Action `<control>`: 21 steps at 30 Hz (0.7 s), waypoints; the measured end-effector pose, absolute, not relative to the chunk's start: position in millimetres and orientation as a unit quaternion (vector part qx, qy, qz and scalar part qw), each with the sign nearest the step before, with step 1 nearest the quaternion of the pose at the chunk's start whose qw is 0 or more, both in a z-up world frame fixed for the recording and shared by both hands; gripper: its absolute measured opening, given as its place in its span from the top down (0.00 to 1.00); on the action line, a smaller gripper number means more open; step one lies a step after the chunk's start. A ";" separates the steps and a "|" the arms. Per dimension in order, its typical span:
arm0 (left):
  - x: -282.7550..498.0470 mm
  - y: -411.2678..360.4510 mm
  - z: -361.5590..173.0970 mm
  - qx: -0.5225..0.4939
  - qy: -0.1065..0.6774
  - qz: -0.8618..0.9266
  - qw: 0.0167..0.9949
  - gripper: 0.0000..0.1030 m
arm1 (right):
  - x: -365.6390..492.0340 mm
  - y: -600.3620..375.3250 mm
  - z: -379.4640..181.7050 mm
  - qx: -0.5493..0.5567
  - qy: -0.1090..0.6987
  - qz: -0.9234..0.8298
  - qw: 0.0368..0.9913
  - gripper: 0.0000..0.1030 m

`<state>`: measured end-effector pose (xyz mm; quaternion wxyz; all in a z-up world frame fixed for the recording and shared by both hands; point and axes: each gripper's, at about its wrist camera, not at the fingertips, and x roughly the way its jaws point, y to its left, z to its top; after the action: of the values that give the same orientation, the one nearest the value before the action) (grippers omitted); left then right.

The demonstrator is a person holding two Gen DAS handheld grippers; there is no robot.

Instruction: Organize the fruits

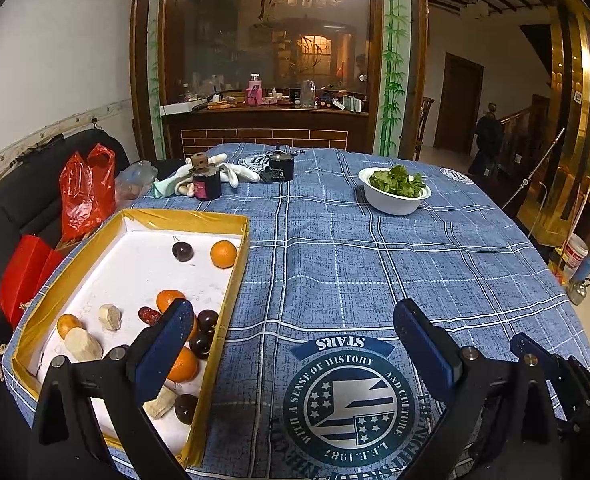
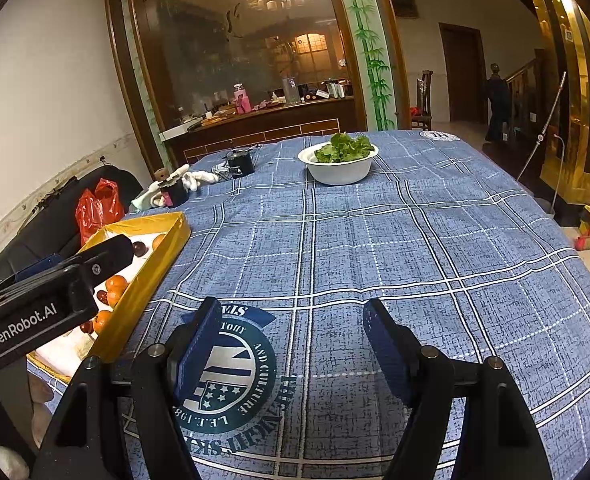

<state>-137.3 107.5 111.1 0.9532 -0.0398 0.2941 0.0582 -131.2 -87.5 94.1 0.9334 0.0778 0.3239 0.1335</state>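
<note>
A gold-rimmed box (image 1: 183,218) with a white floor sits at the table's left; it also shows in the right wrist view (image 2: 167,248). It holds several oranges (image 1: 223,254), dark plums (image 1: 182,251), a red date (image 1: 149,315) and beige chunks (image 1: 110,317). My left gripper (image 1: 295,312) is open and empty, its left finger over the box's right wall. My right gripper (image 2: 293,310) is open and empty above the tablecloth's round emblem (image 2: 231,384). The left gripper's body (image 2: 35,304) hides part of the box in the right wrist view.
A white bowl of green leaves (image 1: 395,190) stands at the far right of the blue plaid tablecloth (image 1: 375,264). Two dark jars (image 1: 206,184) and white gloves (image 1: 235,174) lie at the far edge. A red plastic bag (image 1: 87,192) rests on a black sofa at left.
</note>
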 end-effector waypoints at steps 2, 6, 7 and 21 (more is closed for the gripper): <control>-137.8 110.8 110.5 -0.044 0.296 0.060 0.952 0.03 | -132.4 -84.4 94.6 0.075 0.324 0.134 0.934 0.24; -138.7 117.5 108.1 -0.052 0.301 0.063 0.950 0.03 | -134.9 -77.2 95.5 0.067 0.324 0.138 0.934 0.24; -138.9 119.1 107.3 -0.055 0.303 0.062 0.950 0.03 | -135.9 -76.3 95.5 0.065 0.324 0.138 0.933 0.24; -143.3 132.1 99.7 -0.074 0.311 0.056 0.946 0.03 | -141.4 -60.3 96.7 0.049 0.326 0.146 0.933 0.22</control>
<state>-143.3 132.1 99.7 0.9457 -0.0743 0.3113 0.0561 -141.4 -60.3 96.7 0.9326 0.0493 0.3261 0.1464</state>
